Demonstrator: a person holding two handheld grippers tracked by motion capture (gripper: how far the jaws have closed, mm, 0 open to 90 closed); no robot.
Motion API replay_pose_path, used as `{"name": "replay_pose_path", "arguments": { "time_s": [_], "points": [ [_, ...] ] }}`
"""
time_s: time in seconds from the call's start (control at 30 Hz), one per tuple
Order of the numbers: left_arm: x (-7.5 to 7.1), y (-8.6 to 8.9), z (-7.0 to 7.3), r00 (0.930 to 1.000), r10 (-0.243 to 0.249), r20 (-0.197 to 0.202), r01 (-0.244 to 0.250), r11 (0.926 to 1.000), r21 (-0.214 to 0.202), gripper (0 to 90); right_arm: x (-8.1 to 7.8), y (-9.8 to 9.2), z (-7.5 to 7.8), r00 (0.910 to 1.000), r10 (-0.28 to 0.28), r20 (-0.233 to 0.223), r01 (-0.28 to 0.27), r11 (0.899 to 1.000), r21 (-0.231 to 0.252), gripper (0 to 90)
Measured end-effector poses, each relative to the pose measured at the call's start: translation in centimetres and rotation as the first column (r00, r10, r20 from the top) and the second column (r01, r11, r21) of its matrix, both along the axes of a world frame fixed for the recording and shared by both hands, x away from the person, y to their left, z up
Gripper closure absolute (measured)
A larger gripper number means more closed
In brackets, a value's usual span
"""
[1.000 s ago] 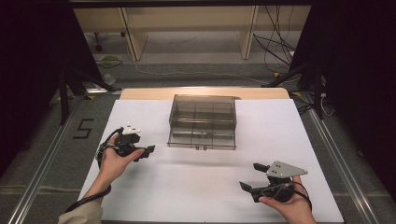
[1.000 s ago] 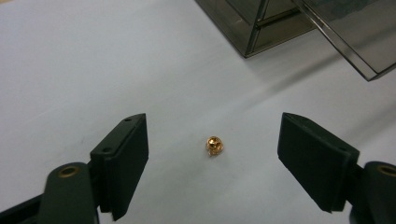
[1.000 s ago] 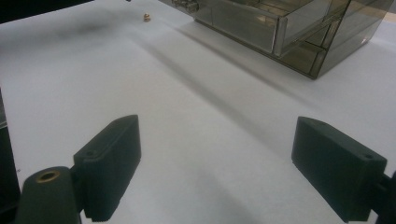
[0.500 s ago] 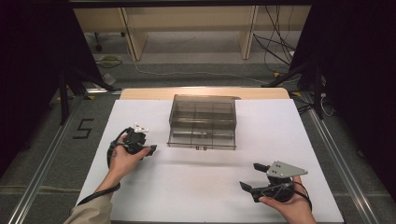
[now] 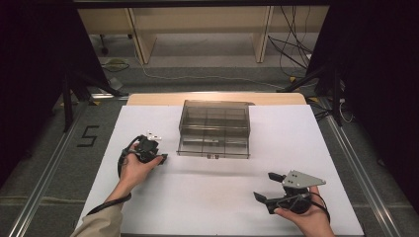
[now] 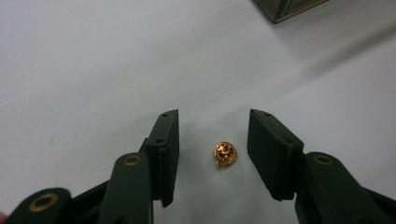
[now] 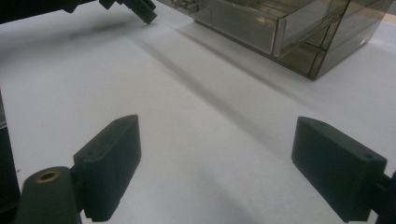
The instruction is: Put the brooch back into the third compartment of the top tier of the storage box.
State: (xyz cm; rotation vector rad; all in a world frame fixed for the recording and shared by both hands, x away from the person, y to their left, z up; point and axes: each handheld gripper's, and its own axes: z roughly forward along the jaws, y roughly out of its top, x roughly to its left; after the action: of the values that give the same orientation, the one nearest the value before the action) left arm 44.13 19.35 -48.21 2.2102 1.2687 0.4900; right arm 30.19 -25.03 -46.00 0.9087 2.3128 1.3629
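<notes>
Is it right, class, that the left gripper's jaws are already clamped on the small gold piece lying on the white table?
Not quite. In the left gripper view the left gripper has been closing, but its jaws stand apart from the small gold piece between them. It does lie on the white table.

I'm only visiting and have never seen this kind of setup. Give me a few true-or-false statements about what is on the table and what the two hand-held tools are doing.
1. A small gold-coloured piece lies between the jaws of the left gripper. True; the jaws have just been closing, with gaps left on both sides of it.
2. The right gripper is clamped on the box. False: its jaws stand wide apart over bare white table, with nothing between them.
3. The smoky see-through box has inner dividers. True.
4. The gold-coloured piece is inside the box. False: it lies on the white table surface, outside it.
5. The box stands nearer the person than both grippers. False: it stands farther back.
</notes>
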Motion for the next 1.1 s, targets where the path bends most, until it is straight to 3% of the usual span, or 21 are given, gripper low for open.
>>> {"name": "replay_pose_path", "arguments": {
  "time_s": [0.37,1.1],
  "points": [
    [0.05,-0.14,0.08,0.9994,0.002,-0.035,-0.003,0.9996,-0.028,65.8,-0.02,0.01,0.01,1.0000,0.003,0.000,-0.003,1.000,-0.002,16.3],
    [-0.23,-0.48,0.32,0.9983,-0.010,-0.058,0.009,0.9999,-0.011,78.7,0.00,0.00,-0.01,1.0000,0.003,0.000,-0.003,1.000,-0.001,16.3]
  ]
}}
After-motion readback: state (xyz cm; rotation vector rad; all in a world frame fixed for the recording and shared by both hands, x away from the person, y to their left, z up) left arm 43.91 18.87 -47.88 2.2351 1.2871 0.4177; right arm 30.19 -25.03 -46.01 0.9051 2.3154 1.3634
